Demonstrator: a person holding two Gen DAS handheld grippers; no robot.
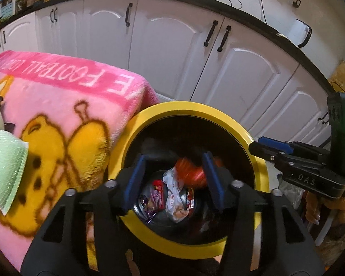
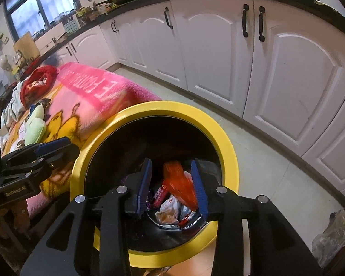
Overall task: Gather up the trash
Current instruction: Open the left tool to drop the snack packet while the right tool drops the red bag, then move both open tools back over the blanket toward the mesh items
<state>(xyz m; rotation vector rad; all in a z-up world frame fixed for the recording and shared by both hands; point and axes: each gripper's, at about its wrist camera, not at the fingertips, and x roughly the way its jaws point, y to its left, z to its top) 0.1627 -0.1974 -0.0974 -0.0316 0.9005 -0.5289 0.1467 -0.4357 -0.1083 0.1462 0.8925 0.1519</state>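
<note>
A black bin with a yellow rim [image 1: 188, 107] [image 2: 172, 107] stands open below both grippers. My left gripper [image 1: 174, 157] hangs over its mouth, jaws wide apart. A blurred orange-red wrapper [image 1: 191, 172] shows between them near the right pad, and nothing presses on it. My right gripper [image 2: 171, 162] is over the same opening with its jaws apart. The orange wrapper [image 2: 178, 181] lies loose between them, clear of the left pad. Crumpled wrappers [image 1: 172, 193] [image 2: 170, 209] lie at the bottom of the bin. Each gripper shows at the edge of the other's view.
A pink blanket [image 1: 69, 105] covers a surface touching the bin's left side, with a green plush item [image 1: 4, 158] and a red cap [image 2: 38, 82] on it. White cabinets [image 2: 218, 46] run behind. A clear plastic bag [image 2: 331, 237] lies on the floor at right.
</note>
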